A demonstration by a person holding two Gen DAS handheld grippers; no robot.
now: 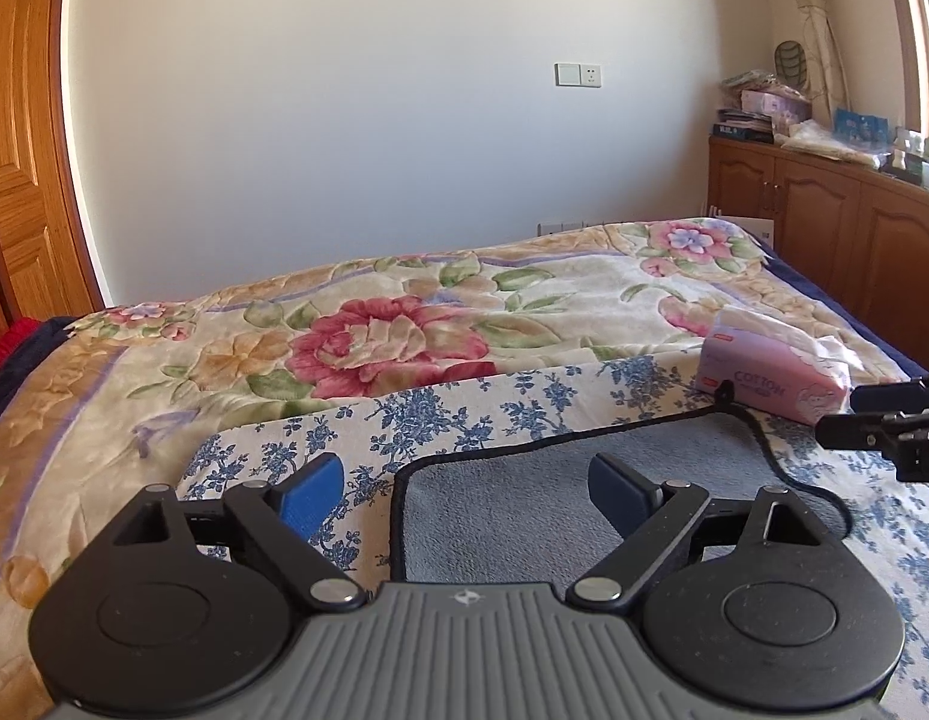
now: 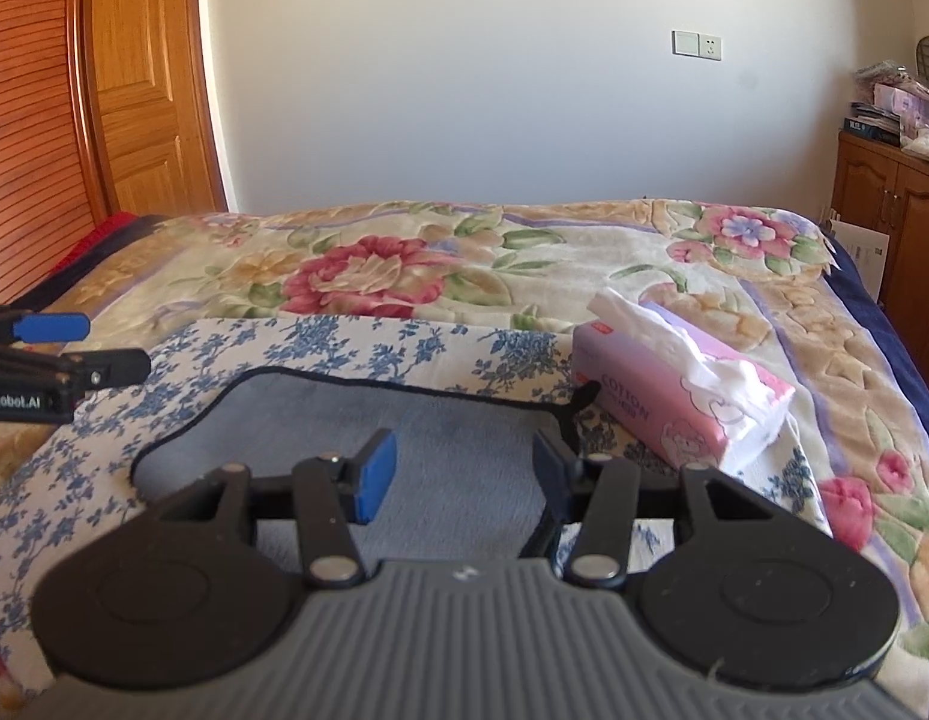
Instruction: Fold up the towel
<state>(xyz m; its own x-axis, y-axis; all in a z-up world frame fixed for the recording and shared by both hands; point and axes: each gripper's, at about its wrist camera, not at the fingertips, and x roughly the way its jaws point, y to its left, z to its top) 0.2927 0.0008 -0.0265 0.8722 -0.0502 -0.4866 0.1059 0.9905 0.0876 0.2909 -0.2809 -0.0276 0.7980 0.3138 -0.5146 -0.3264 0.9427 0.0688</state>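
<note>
From the left wrist, the left gripper (image 1: 464, 489) hangs with jaws spread wide and empty over the grey towel (image 1: 524, 492), which lies flat on a blue-flowered cloth (image 1: 440, 414); a pink tissue pack (image 1: 770, 372) sits at two o'clock. From the right wrist, the right gripper (image 2: 461, 474) is likewise spread and empty above the towel (image 2: 320, 420), tissue pack (image 2: 674, 384) just beside the far corner at one o'clock. A pinch might snag the cloth beneath, or the lifted corner could drag the pack.
</note>
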